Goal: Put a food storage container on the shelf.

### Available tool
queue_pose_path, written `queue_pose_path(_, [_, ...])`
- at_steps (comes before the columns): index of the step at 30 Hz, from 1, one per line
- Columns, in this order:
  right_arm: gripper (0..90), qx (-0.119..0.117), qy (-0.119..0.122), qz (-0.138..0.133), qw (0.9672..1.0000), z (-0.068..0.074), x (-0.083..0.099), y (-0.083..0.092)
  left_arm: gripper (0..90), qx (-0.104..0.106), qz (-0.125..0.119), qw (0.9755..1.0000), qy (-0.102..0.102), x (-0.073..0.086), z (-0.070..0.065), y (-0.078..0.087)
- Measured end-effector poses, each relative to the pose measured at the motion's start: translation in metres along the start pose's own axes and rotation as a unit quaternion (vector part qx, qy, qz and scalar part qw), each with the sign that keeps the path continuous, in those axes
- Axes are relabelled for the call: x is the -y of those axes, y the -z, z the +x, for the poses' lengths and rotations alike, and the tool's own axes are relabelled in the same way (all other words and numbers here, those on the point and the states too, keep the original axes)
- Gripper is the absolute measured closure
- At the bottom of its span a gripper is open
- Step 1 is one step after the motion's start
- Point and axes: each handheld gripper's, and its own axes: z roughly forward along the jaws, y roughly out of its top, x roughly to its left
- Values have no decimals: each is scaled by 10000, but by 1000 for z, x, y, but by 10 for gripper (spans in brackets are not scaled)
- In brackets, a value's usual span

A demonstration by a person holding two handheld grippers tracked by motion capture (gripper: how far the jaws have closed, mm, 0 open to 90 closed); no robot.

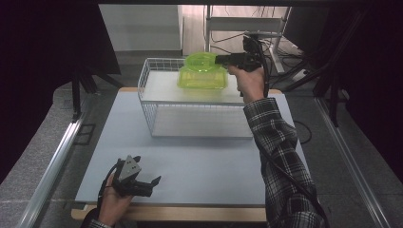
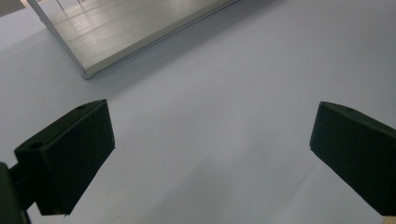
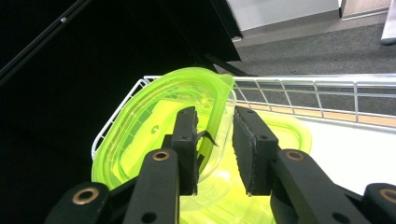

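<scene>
The table (image 1: 199,161) lay pale and broad, and on its far half sat the white wire basket (image 1: 157,102), long side running left to right across the high view. Inside it, at the far right end, was the lime-green container (image 1: 202,78) — its long axis ran along the basket's length, open side up. On top of it the matching green lid (image 1: 200,61) stood tilted, one edge raised off the box, its long axis in the right gripper view climbing from lower left towards the spout-like corner at upper right, by the basket's rim. The right gripper (image 3: 215,140) came in from the right at lid height. Its jaws stood a narrow gap apart, the lid's rim between them; one pad sat close on it, the other showed a sliver of daylight — no firm pinch. Down at the near left edge, the left gripper (image 2: 210,158) hung wide open over bare tabletop, nothing between its jaws.
</scene>
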Motion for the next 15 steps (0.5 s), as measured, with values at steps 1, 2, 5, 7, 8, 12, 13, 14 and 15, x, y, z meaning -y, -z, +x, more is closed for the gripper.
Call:
queue_pose_path(1, [696, 0, 0, 0, 10000, 0, 0, 0, 0, 0, 0, 10000, 0, 0, 0, 0])
queue_pose_path(2, [682, 10, 30, -11, 10000, 0, 0, 0, 0, -3, -3, 10000, 1, 0, 0, 0])
queue_pose_path(5, [655, -4, 50, -29, 10000, 0, 0, 0, 0, -7, -12, 10000, 6, 0, 0, 0])
queue_pose_path(7, [597, -39, 105, -69, 9999, 1, 0, 3, 0, -6, -12, 10000, 10, 0, 0, 0])
queue_pose_path(8, [577, -65, 121, -75, 9999, 2, 0, 5, 0, -5, -8, 10000, 4, 0, 0, 0])
queue_pose_path(12, [493, -120, 288, 3, 9995, 3, 3, 6, 0, -7, 1, 10000, 3, 0, 0, 0])
queue_pose_path(13, [493, -120, 288, 3, 9995, 3, 3, 6, 0, -7, 1, 10000, 3, 0, 0, 0])
queue_pose_path(14, [455, -119, 382, 51, 9992, 3, 5, 7, 0, -7, 0, 10000, 3, 0, 0, 0])
queue_pose_path(15, [455, -119, 382, 51, 9992, 3, 5, 7, 0, -7, 0, 10000, 3, 0, 0, 0])
